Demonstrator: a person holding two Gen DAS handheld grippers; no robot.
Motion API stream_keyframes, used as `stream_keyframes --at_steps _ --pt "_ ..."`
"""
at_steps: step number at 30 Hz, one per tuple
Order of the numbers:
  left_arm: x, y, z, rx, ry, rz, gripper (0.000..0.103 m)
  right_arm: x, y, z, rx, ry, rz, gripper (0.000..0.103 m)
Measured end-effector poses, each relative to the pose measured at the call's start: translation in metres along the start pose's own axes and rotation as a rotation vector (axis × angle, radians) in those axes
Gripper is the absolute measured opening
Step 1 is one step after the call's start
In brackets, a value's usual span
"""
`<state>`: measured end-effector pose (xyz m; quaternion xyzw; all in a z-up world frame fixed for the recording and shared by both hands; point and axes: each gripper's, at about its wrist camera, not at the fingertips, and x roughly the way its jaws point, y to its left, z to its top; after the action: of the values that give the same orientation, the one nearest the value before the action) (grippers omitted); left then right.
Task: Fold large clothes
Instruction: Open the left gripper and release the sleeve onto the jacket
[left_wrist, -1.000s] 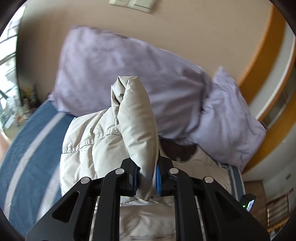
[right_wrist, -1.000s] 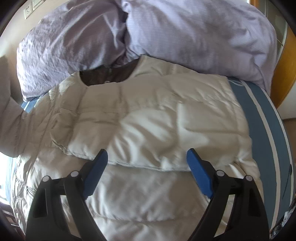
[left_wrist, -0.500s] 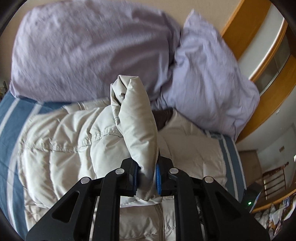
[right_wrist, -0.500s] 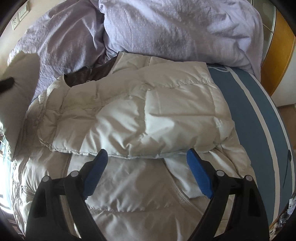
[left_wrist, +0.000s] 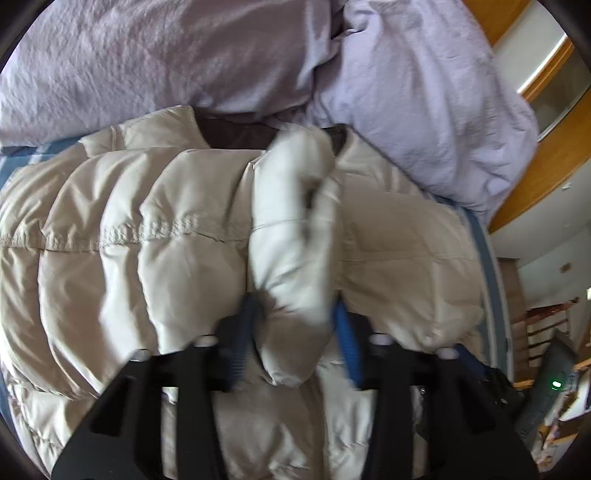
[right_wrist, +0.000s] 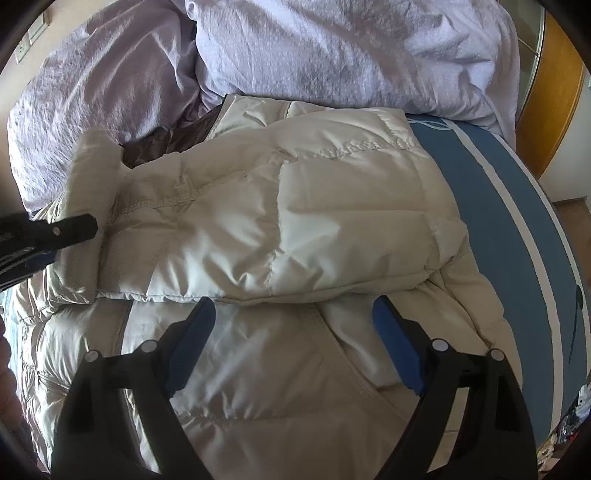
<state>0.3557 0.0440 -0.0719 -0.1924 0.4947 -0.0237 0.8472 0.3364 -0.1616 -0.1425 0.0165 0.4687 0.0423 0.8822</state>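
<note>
Right gripper (right_wrist: 291, 332) fingers spread above folded jacket (right_wrist: 280, 221).

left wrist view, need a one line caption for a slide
Left hand-held gripper, jaws just opening, lets go of a beige jacket sleeve folded across its front, lilac pillows behind.

Both fisheye cameras looked steeply down along their own fingers, close over a cream puffer jacket (left_wrist: 110, 240) (right_wrist: 295, 221) on a bed. Each faced the lilac pillows (left_wrist: 184, 55) (right_wrist: 332, 48) at the headboard. The right view also caught the left hand-held gripper (right_wrist: 55, 236) at its left edge.
</note>
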Motion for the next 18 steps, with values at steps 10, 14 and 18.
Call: stream_keyframes --at_steps 10,14,18 --pt "-0.038 0.028 -0.003 0.024 -0.072 0.062 0.068 -0.015 0.025 0.017 -0.036 -0.047 0.066 0.087" --pt "-0.044 0.055 -0.004 0.006 -0.083 0.142 0.068 -0.019 0.047 0.033 -0.075 -0.06 0.115 0.086" --pt "-0.049 0.082 -0.005 -0.011 -0.088 0.225 0.068 -0.021 0.079 0.045 -0.114 -0.07 0.194 0.065"
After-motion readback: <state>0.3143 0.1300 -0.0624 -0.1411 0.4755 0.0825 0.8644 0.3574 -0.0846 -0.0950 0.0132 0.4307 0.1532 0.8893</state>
